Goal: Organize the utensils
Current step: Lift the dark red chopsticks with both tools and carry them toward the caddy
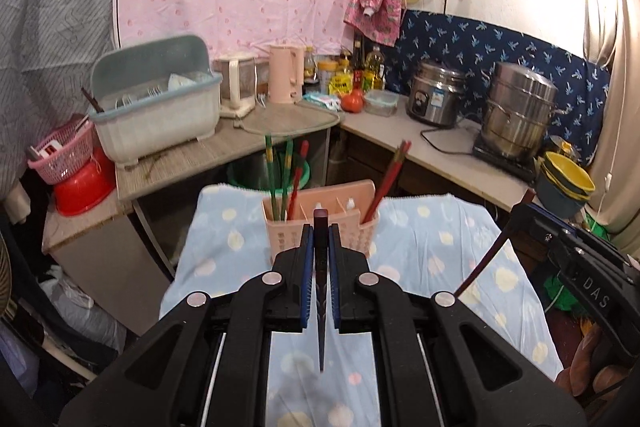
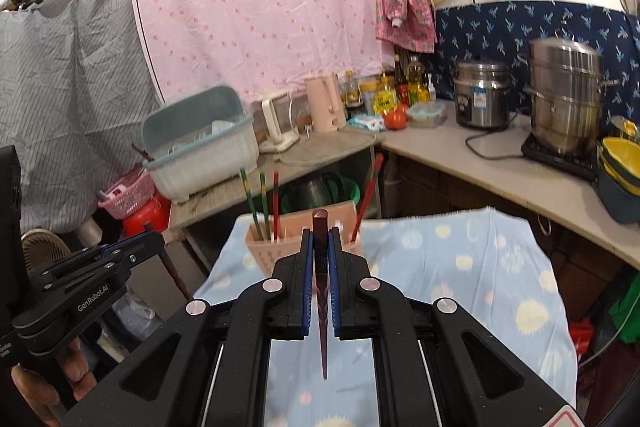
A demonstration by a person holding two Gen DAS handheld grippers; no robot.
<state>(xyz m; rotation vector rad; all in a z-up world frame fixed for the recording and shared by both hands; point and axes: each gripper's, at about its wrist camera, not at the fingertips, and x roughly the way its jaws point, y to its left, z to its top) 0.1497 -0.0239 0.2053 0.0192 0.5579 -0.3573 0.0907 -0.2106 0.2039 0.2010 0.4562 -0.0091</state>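
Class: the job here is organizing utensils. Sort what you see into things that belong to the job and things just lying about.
Belongs to the job:
left gripper and its dark chopstick
right gripper and its dark chopstick
pink utensil holder
green chopsticks
red chopsticks

Lying about:
rice cooker
steamer pot
dish rack

Pink slotted utensil holder (image 1: 320,223) upright on blue dotted cloth. Left compartment: green chopsticks (image 1: 270,179) plus red chopstick (image 1: 298,177), leaning. Right compartment: red chopstick pair (image 1: 390,179), tilted right. Dark brown chopstick (image 1: 321,291) clamped lengthwise in each gripper, another (image 2: 321,291).
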